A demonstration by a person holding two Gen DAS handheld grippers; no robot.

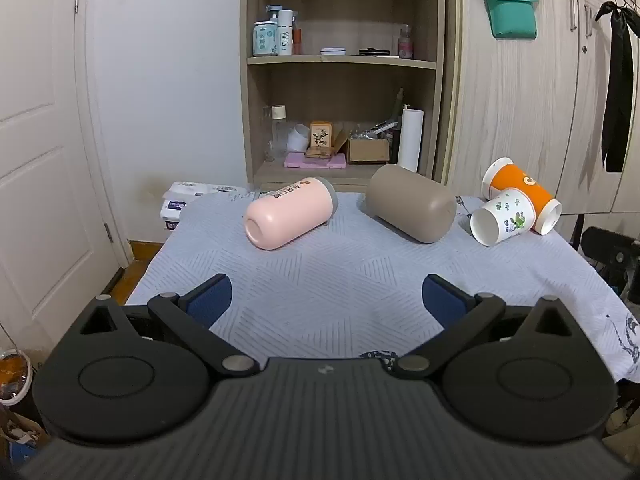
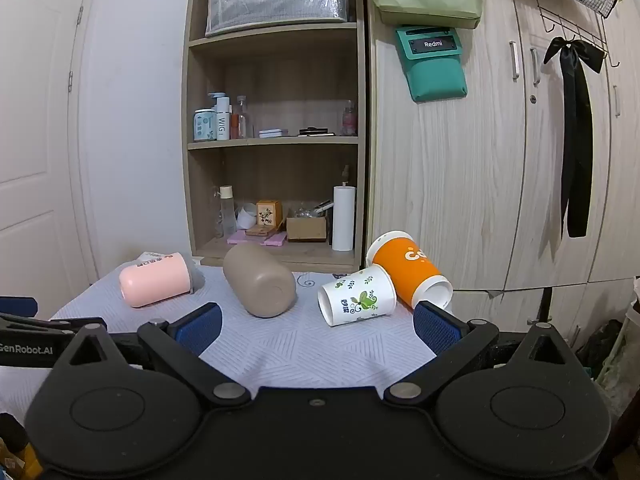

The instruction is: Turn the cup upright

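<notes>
Several cups lie on their sides on a pale blue cloth-covered table. From left to right: a pink cup, a taupe cup, a white paper cup with green print, and an orange paper cup lying against it. My left gripper is open and empty, short of the pink and taupe cups. My right gripper is open and empty, just in front of the white cup. The left gripper's edge shows at far left in the right wrist view.
A wooden shelf unit with bottles, boxes and a paper roll stands behind the table. Wardrobe doors with a teal pouch and a black ribbon are at the right. A white door is at the left. Tissue packs lie at the table's far left corner.
</notes>
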